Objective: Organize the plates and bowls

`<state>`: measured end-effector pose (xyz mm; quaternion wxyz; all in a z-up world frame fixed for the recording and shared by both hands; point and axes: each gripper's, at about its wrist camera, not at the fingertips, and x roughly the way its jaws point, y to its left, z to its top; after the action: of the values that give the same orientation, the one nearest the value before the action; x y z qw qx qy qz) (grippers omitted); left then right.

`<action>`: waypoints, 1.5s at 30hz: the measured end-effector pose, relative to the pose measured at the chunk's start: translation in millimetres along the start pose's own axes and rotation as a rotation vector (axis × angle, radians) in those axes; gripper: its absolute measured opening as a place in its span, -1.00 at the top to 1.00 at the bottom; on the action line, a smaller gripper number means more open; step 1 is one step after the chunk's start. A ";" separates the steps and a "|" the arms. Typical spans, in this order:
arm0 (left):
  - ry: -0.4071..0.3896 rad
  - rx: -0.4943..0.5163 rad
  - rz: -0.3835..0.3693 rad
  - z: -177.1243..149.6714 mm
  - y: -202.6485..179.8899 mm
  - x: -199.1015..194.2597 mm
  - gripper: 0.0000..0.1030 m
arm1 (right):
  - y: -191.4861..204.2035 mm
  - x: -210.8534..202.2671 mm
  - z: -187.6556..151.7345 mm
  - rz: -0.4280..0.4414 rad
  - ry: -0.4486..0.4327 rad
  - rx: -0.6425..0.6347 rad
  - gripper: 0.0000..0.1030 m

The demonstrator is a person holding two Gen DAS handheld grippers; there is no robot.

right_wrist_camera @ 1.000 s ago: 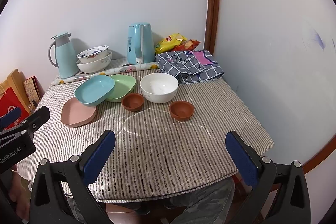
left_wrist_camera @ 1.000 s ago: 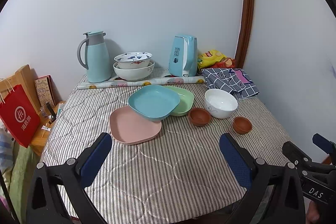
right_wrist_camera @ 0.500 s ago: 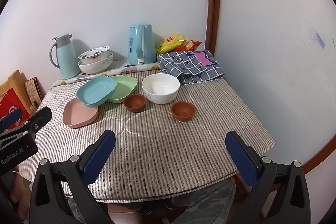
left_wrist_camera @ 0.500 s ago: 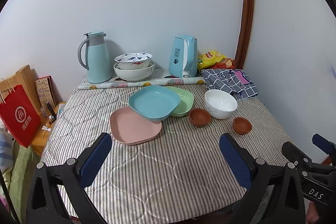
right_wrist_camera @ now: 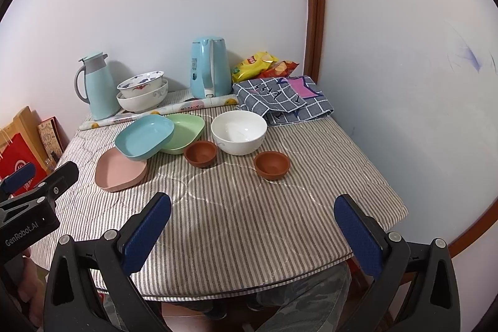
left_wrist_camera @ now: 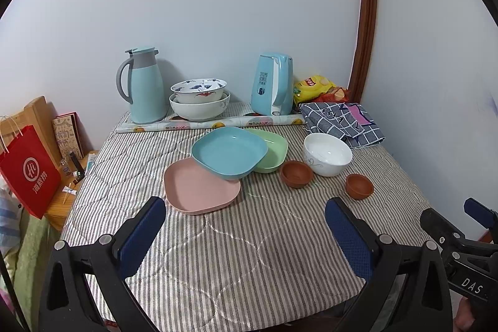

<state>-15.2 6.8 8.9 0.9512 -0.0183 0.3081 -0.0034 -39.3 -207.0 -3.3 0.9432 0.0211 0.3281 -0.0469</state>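
Hovering: left claw (left_wrist_camera: 244,235) released | right claw (right_wrist_camera: 252,228) released | blue plate (left_wrist_camera: 229,152) overlapping pink plate (left_wrist_camera: 200,188)

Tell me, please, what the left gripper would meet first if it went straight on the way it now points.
Probably the pink plate: it lies nearest ahead of the open left gripper, just left of centre, with bare striped tablecloth before it. Depth is unclear.

Three square plastic plates: pink (left_wrist_camera: 199,190), blue (left_wrist_camera: 228,152), green (left_wrist_camera: 274,150). Two small brown clay bowls (left_wrist_camera: 296,174) (left_wrist_camera: 359,185). Three white bowls: one plain (left_wrist_camera: 327,154), two stacked patterned (left_wrist_camera: 199,91) (left_wrist_camera: 199,109). One thermos jug (left_wrist_camera: 143,86). One electric kettle (left_wrist_camera: 274,84).
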 end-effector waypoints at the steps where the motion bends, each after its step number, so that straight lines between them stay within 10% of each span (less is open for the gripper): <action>1: 0.000 0.000 0.000 0.3 0.0 0.2 -1.00 | 0.1 0.0 0.1 0.000 0.000 0.000 -1.00; 45: 0.026 -0.027 0.016 25.3 23.1 32.0 -1.00 | 11.5 13.6 25.9 0.019 -0.004 0.008 -1.00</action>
<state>25.5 30.1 9.8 0.9468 -0.0287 0.3204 0.0082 -11.6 -198.4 8.6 0.9442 0.0276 0.3259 -0.0394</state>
